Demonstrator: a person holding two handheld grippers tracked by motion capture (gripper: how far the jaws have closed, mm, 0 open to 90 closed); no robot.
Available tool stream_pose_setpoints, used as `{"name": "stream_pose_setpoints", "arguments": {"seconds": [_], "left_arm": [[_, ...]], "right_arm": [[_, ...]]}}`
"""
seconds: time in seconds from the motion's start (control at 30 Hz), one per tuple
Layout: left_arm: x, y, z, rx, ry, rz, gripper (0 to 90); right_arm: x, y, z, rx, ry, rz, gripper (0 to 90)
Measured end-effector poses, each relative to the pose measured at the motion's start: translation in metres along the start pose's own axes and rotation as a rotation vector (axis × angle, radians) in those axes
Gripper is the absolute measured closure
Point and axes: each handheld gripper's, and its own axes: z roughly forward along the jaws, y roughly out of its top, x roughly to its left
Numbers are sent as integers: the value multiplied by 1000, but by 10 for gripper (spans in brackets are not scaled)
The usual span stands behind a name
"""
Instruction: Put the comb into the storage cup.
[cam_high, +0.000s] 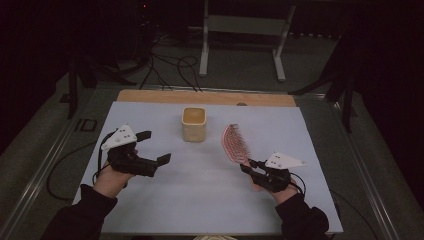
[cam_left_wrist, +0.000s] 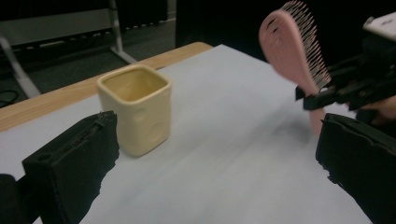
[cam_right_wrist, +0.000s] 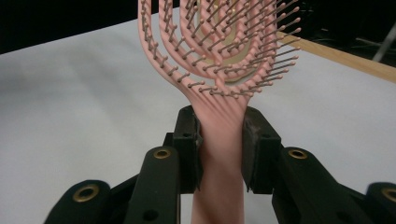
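A pink hairbrush (cam_high: 234, 143) with open slots and bristles is held up off the table; my right gripper (cam_high: 246, 165) is shut on its handle (cam_right_wrist: 220, 140), the head pointing up and away. A cream square cup (cam_high: 193, 124) stands upright at the table's middle back, and also appears in the left gripper view (cam_left_wrist: 136, 108). My left gripper (cam_high: 156, 148) hovers at the left, jaws wide apart with nothing between them, pointing toward the cup and the hairbrush (cam_left_wrist: 294, 51).
A pale blue mat (cam_high: 200, 190) covers the table, with a wooden strip (cam_high: 150, 96) along the far edge. Beyond it stand a white metal frame (cam_high: 240, 30) and loose cables (cam_high: 170, 70) on the floor.
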Motion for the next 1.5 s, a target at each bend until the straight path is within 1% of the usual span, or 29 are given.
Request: {"name": "stream_pose_setpoints", "arguments": {"seconds": [0.03, 0.1, 0.13, 0.23, 0.3, 0.33, 0.37, 0.4, 0.47, 0.5, 0.57, 0.63, 0.7, 0.77, 0.8, 0.83, 0.9, 0.93, 1.0, 1.13, 1.2, 1.23, 1.3, 1.33, 1.37, 1.4, 1.5], "left_arm": [[-1, 2, 2, 1, 1, -6, 1], [-3, 7, 6, -2, -9, -20, 1], [-4, 9, 8, 0, -10, -22, 1], [-8, 16, 13, 7, -16, -22, 2], [-11, 19, 18, 15, -21, -29, 2], [-12, 20, 21, 19, -28, -36, 1], [-13, 21, 24, 23, -33, -42, 2], [-14, 22, 26, 26, -32, -42, 1], [-17, 25, 30, 22, -25, -55, 1], [-17, 26, 32, 18, -31, -60, 2], [-20, 28, 35, 19, -21, -72, 2], [-22, 30, 40, 23, -35, -89, 2], [-26, 33, 45, 36, -46, -90, 2], [-31, 34, 50, 49, -55, -82, 2], [-33, 35, 53, 56, -59, -81, 2], [-35, 36, 56, 66, -65, -85, 2], [-38, 38, 62, 83, -78, -97, 2], [-40, 39, 65, 86, -85, -100, 2], [-43, 40, 71, 92, -100, -112, 2], [-51, 45, 82, 99, -118, -115, 2], [-55, 48, 88, 97, -115, -116, 2], [-56, 49, 91, 94, -111, -124, 2], [-56, 49, 91, 94, -111, -124, 3], [-60, 53, 100, 92, -92, -153, 3], [-61, 54, 102, 91, -91, -166, 3], [-62, 55, 105, 91, -87, -177, 3], [-65, 58, 113, 96, -78, -194, 15]], "right_arm": [[1, 0, 0, 1, -6, -1, 707], [1, 0, 0, 0, -2, 3, 707], [1, 0, 1, -3, -7, -8, 707], [1, 0, 1, -4, -7, -11, 707], [1, 0, 1, -5, -4, -9, 707], [1, 0, 1, -6, -8, -16, 707], [1, 0, 1, -4, -6, -6, 707], [1, 0, 1, -1, -2, -1, 707], [1, 0, 1, 0, -8, 1, 707], [1, 0, 1, 0, -4, 4, 707], [1, 0, 1, 0, -10, 0, 707], [1, 0, 1, 0, -7, -5, 707], [1, 0, 2, -1, -3, -2, 707], [2, 0, 2, 0, -6, -5, 707], [2, 0, 2, 1, -4, 1, 707], [2, 0, 2, 0, -5, -5, 707], [2, 0, 2, -1, -5, -1, 707], [2, 0, 2, -2, -6, -8, 707], [2, 0, 3, -2, -5, -7, 707], [2, 0, 3, -1, -6, -6, 707], [2, 0, 3, 2, -1, -3, 707], [2, 0, 3, 0, -3, -4, 707], [2, 0, 3, 1, -4, -2, 706], [2, 0, 3, 1, -5, -1, 707], [2, 0, 3, -1, -3, -4, 707], [2, 0, 3, -2, -5, -8, 707], [1, 0, 3, 0, 0, -3, 707]]}}
